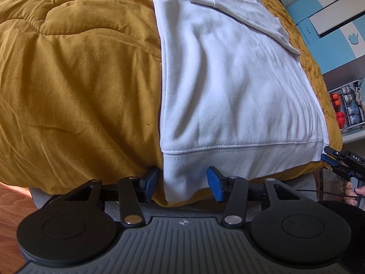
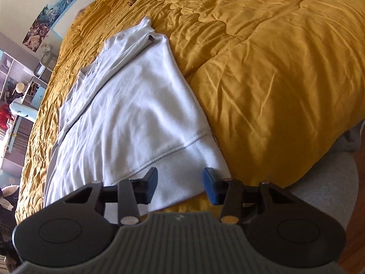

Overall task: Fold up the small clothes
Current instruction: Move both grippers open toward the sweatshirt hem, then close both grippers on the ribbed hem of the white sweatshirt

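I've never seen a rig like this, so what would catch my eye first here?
A pale sweatshirt lies flat on a mustard-yellow quilt, its hem hanging over the near edge. A black left gripper with blue pads straddles one hem corner, the right gripper the other.

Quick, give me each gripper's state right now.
Left gripper: open, straddling the hem corner of the white sweatshirt, pads not pressing.
Right gripper: open over the sweatshirt's other hem corner, nothing gripped.
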